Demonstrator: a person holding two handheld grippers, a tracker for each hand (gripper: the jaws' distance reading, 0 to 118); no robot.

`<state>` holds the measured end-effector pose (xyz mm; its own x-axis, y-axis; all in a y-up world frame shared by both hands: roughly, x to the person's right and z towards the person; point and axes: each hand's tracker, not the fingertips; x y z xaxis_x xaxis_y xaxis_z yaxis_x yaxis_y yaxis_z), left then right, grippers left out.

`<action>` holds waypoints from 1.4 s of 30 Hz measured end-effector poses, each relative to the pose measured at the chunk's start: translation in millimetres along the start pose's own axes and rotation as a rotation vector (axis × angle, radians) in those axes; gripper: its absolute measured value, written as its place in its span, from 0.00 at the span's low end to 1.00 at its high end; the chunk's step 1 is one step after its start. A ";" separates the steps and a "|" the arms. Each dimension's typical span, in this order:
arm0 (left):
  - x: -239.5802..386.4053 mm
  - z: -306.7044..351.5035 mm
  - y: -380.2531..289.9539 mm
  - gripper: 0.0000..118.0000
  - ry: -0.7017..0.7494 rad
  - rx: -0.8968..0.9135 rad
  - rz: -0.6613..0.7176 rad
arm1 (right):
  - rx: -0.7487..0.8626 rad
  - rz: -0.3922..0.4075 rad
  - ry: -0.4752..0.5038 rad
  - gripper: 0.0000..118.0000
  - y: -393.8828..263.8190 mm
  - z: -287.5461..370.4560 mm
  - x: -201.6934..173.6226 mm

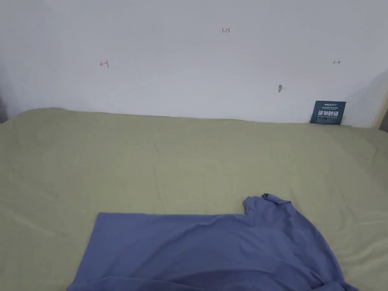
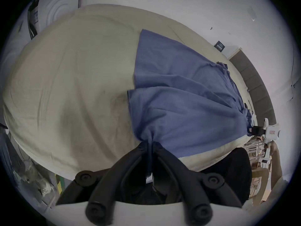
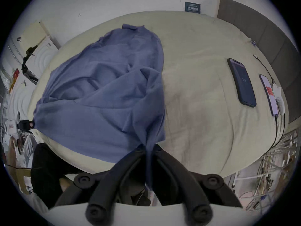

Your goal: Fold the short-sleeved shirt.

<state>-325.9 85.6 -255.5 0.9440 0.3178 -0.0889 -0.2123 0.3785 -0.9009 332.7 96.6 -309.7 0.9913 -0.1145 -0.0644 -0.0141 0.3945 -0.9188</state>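
A blue short-sleeved shirt (image 1: pixel 212 250) lies on the pale green bed (image 1: pixel 151 163), its far part flat and its near part lifted toward me. In the left gripper view my left gripper (image 2: pixel 150 144) is shut on a bunched edge of the shirt (image 2: pixel 179 102), with cloth drawn between the jaws. In the right gripper view my right gripper (image 3: pixel 149 146) is shut on another bunched edge of the shirt (image 3: pixel 104 95). Each gripper view also catches the other gripper far off at the shirt's opposite end: right gripper (image 2: pixel 258 130), left gripper (image 3: pixel 26 125).
Two phones lie on the bed's right side: a dark one (image 3: pixel 242 82) and a lighter one (image 3: pixel 268 94) with a cable. A small dark sign (image 1: pixel 328 112) leans on the white wall. A brown headboard (image 3: pixel 268 33) stands at the right. White appliances (image 2: pixel 57 9) stand left.
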 end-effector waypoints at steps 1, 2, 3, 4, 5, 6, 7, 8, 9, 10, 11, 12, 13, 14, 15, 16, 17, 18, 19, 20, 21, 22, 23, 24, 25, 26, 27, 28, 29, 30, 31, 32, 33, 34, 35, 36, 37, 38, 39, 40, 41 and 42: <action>0.7 -0.3 2.2 0.09 0.000 -0.003 -0.014 | -0.015 0.021 -0.004 0.06 2.0 -2.4 -1.4; 0.7 1.5 3.0 0.30 0.009 0.009 -0.022 | -0.023 0.025 -0.001 0.13 4.4 -2.6 -0.2; 1.1 6.4 4.0 0.57 0.007 0.013 -0.020 | -0.028 0.033 -0.006 0.23 6.7 1.6 -0.8; 1.6 13.0 5.6 0.66 0.026 0.024 -0.009 | -0.025 0.053 -0.013 0.28 9.1 9.2 -1.9; 1.8 20.7 8.0 0.73 0.049 0.040 0.012 | -0.009 0.089 -0.027 0.33 11.8 18.2 -3.3; 2.7 31.2 11.1 0.79 0.053 0.059 0.012 | 0.025 0.118 -0.052 0.38 15.8 31.9 -6.6; 6.3 44.5 17.4 0.87 0.039 0.105 -0.003 | 0.053 0.127 -0.078 0.53 21.0 42.8 -9.8; 8.1 52.0 22.2 0.87 0.033 0.137 -0.008 | 0.080 0.125 -0.087 0.72 25.5 50.9 -12.7; 12.5 59.5 28.8 0.87 0.067 0.163 -0.009 | 0.123 0.112 -0.069 0.75 32.9 60.8 -16.7; 14.9 62.2 33.7 0.87 0.089 0.181 -0.020 | 0.148 0.100 -0.058 0.74 39.3 67.8 -22.0; 22.4 67.4 41.2 0.87 0.088 0.194 -0.038 | 0.169 0.079 -0.040 0.74 45.6 71.6 -26.4; 29.2 69.5 49.3 0.86 0.085 0.206 -0.065 | 0.182 0.068 -0.009 0.74 52.8 74.0 -30.8; 31.8 67.9 55.1 0.84 0.074 0.214 -0.086 | 0.181 0.068 0.007 0.71 58.4 74.9 -34.7; 35.1 64.0 63.9 0.74 0.066 0.207 -0.095 | 0.189 0.063 0.013 0.54 63.8 76.4 -44.9; 41.1 60.6 72.1 0.59 0.067 0.208 -0.096 | 0.200 0.073 0.034 0.30 69.7 74.0 -50.3; 44.6 54.6 81.3 0.33 0.060 0.206 -0.101 | 0.209 0.095 0.050 0.00 75.4 68.9 -55.6; 47.3 49.1 88.0 0.02 0.048 0.205 -0.103 | 0.226 0.094 0.045 0.00 80.3 66.7 -61.1; 48.8 40.5 97.0 0.01 0.034 0.196 -0.103 | 0.216 0.108 0.033 0.00 84.3 60.7 -69.5; 52.1 33.4 104.5 0.00 0.020 0.183 -0.100 | 0.209 0.126 0.026 0.00 89.4 56.2 -74.2; 54.4 26.4 114.3 0.00 0.009 0.172 -0.095 | 0.205 0.136 0.027 0.00 95.6 50.0 -78.5; 56.8 20.3 124.8 0.00 0.012 0.172 -0.103 | 0.202 0.136 0.036 0.00 102.3 43.4 -81.3; 58.3 14.8 136.7 0.00 0.010 0.171 -0.110 | 0.190 0.130 0.049 0.00 112.7 34.6 -78.7; 62.2 7.7 147.6 0.00 0.019 0.174 -0.120 | 0.180 0.124 0.057 0.00 119.9 28.2 -79.6; 64.0 2.6 163.6 0.00 0.039 0.179 -0.125 | 0.176 0.119 0.062 0.00 128.7 20.2 -81.1; 63.2 -2.1 179.4 0.00 0.036 0.173 -0.124 | 0.173 0.116 0.066 0.00 135.9 14.2 -82.0; 62.3 -7.3 194.3 0.00 0.038 0.171 -0.124 | 0.167 0.118 0.064 0.00 142.1 10.3 -85.1; 60.6 -16.7 213.8 0.00 0.042 0.169 -0.117 | 0.162 0.122 0.055 0.00 150.1 4.3 -86.9; 56.9 -27.2 233.5 0.00 0.015 0.105 -0.133 | 0.160 0.121 0.055 0.00 157.8 -1.0 -86.5; 53.2 -35.9 249.2 0.00 0.002 0.072 -0.141 | 0.158 0.119 0.067 0.00 164.0 -5.0 -84.9; 48.3 -46.7 264.3 0.00 0.005 0.048 -0.129 | 0.155 0.109 0.085 0.00 170.1 -7.8 -85.4; 48.0 -56.5 277.2 0.00 0.058 0.037 -0.134 | 0.148 0.106 0.091 0.00 176.7 -12.2 -84.0; 47.5 -62.4 285.2 0.05 0.110 0.044 -0.122 | 0.143 0.105 0.089 0.00 181.7 -16.0 -83.0; 43.9 -70.4 296.5 0.18 0.134 0.027 -0.118 | 0.134 0.113 0.076 0.00 186.6 -20.4 -82.0; 39.1 -76.9 303.8 0.25 0.113 0.035 -0.098 | 0.130 0.125 0.060 0.00 189.0 -22.8 -81.2; 40.1 -80.2 302.9 0.33 0.104 0.037 -0.057 | 0.128 0.131 0.056 0.00 191.9 -24.7 -79.6; 37.3 -87.5 306.8 0.43 0.091 0.003 -0.020 | 0.124 0.134 0.057 0.00 195.7 -26.6 -76.8; 33.3 -99.3 309.2 0.74 0.087 -0.032 0.021 | 0.122 0.139 0.058 0.00 199.4 -28.3 -73.5; 32.6 -106.7 308.9 0.98 0.094 -0.074 0.033 | 0.121 0.144 0.055 0.00 200.5 -28.5 -73.1; 31.2 -111.1 307.3 0.98 0.092 -0.070 0.020 | 0.121 0.149 0.045 0.00 203.8 -29.5 -70.7; 30.3 -115.8 305.7 0.96 0.075 -0.083 -0.002 | 0.117 0.148 0.039 0.00 208.4 -31.2 -67.3; 30.8 -120.3 302.8 0.94 0.077 -0.098 -0.022 | 0.111 0.142 0.032 0.00 212.9 -32.8 -64.3; 33.1 -125.7 299.5 0.92 0.115 -0.118 -0.045 | 0.102 0.138 0.020 0.00 217.6 -34.3 -62.5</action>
<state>-326.5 100.2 -581.7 0.9759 0.1990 -0.0893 -0.1444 0.2828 -0.9482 263.2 158.4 -518.9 0.9781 -0.0702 -0.1959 -0.1358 0.4984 -0.8563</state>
